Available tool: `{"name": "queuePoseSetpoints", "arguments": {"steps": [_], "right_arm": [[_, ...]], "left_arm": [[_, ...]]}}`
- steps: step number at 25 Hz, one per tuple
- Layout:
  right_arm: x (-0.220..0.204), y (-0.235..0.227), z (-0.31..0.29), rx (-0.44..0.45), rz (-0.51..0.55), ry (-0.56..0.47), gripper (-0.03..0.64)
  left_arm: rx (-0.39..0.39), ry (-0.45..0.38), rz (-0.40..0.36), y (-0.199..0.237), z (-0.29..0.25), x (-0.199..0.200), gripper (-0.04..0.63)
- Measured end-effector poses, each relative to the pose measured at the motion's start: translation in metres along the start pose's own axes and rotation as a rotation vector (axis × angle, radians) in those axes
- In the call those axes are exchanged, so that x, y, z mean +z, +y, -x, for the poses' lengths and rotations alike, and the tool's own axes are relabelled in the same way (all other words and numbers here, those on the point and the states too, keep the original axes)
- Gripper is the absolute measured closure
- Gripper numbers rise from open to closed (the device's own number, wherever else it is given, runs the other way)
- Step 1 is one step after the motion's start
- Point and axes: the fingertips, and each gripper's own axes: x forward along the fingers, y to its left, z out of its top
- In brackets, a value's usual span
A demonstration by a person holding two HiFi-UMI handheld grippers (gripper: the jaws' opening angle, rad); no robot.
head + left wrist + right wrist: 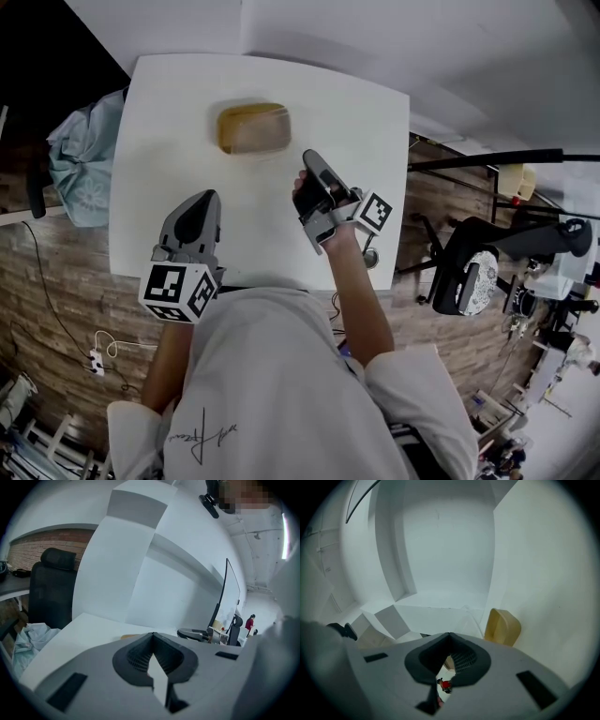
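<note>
Head view: one white table [169, 94], one box, two grippers, one person in a white shirt.
Box: one, amber, see-through [253, 128]; it lies flat on the far middle of the table, touching neither gripper.
Left gripper [208, 199]: over the table's near left part, well short of the box. In the left gripper view [152, 633] the jaws meet at their tips with nothing between them.
Right gripper [310, 156]: just beside the box's near right corner, apart from it, and the nearer of the two. In the right gripper view [449, 633] the jaws are closed tip to tip and empty; the box [502, 626] shows to the right of them.
Marker cubes: two, one per gripper [178, 291] [375, 212].
Cloth: one, pale blue [80, 164], bunched at the table's left edge.
Office chair: one, black [469, 272], on the wood floor right of the table.
</note>
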Motion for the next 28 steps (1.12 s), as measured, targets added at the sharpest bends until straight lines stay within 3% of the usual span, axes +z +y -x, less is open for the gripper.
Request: {"name": "queuePoseSetpoints", "arguments": {"steps": [28], "right_arm": [[-0.055, 0.043, 0.038, 0.027, 0.074, 0.196, 0.606]], "left_arm": [[0.001, -0.050, 0.016, -0.025, 0.033, -0.001, 0.589]]}}
